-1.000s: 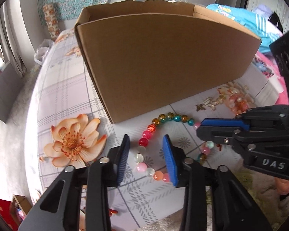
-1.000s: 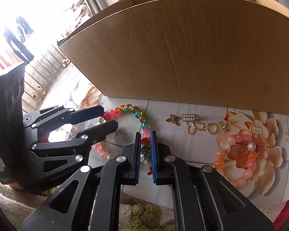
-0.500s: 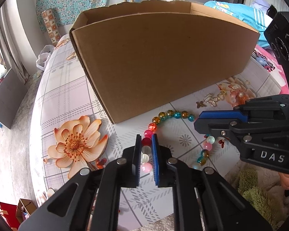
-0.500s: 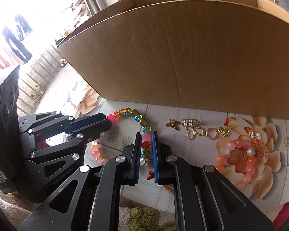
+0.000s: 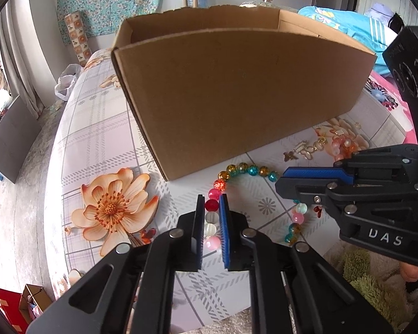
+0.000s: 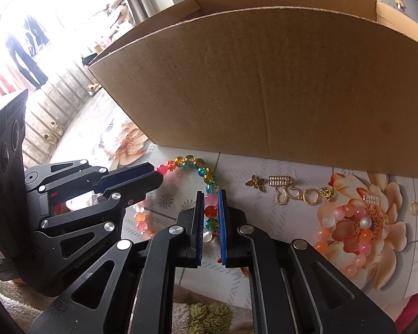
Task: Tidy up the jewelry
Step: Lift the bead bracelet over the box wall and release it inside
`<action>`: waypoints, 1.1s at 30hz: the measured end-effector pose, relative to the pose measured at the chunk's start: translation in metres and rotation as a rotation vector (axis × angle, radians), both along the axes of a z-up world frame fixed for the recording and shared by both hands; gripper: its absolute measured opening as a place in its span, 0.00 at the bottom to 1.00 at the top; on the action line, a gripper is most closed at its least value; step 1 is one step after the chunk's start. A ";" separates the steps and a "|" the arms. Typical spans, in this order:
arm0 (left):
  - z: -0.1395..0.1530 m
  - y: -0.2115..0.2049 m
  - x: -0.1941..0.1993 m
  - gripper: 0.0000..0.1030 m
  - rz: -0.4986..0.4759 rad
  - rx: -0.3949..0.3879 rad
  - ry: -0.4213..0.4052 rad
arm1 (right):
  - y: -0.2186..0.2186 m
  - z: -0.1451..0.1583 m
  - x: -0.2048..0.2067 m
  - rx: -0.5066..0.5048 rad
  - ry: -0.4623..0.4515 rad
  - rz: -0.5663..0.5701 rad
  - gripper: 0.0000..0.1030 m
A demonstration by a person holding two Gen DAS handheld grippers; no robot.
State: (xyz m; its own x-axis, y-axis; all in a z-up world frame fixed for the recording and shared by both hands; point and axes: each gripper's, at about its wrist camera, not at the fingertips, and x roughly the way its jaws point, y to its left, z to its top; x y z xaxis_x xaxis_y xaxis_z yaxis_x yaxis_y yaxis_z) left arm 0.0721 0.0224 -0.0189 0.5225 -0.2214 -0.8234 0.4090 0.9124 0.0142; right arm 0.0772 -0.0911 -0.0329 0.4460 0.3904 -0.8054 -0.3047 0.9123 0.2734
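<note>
Both tools are clamped on one multicolour bead bracelet [image 5: 245,170], lying on the tabletop [image 5: 97,139] just in front of the cardboard box [image 5: 237,89]. Left tool [image 5: 212,208] pinches the red/clear beads on its side; its jaws have just been closing onto them. Right tool [image 6: 211,208] pinches the pink/orange/teal beads opp. side. Bracelet not yet lifted, so nothing visibly stowed; box interior mostly hidden. Still to do, prob.: a peach bead bracelet [image 6: 348,222] and gold charms [image 6: 289,192], both on the tabletop in front of the box, to the bracelet's right.
</note>
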 end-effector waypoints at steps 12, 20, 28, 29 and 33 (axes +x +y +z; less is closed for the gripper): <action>0.013 0.006 -0.007 0.09 0.006 -0.005 -0.026 | -0.006 0.009 -0.005 0.019 -0.032 -0.001 0.07; 0.019 0.006 -0.011 0.09 0.007 -0.009 -0.045 | -0.009 0.011 -0.010 0.016 -0.052 -0.008 0.07; 0.029 0.009 -0.019 0.09 0.004 -0.020 -0.082 | -0.014 0.016 -0.020 0.017 -0.079 -0.016 0.07; 0.031 0.009 -0.020 0.09 0.003 -0.021 -0.088 | -0.014 0.017 -0.021 0.018 -0.082 -0.016 0.07; 0.038 0.011 -0.026 0.09 -0.001 -0.026 -0.112 | -0.017 0.022 -0.028 0.021 -0.100 -0.018 0.07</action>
State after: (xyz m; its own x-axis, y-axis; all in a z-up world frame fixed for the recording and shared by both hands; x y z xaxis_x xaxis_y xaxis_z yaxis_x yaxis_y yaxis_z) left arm 0.0459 0.0330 0.0191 0.6107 -0.2423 -0.7539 0.4071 0.9127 0.0365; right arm 0.0491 -0.1077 -0.0113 0.5312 0.3977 -0.7481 -0.3149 0.9124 0.2615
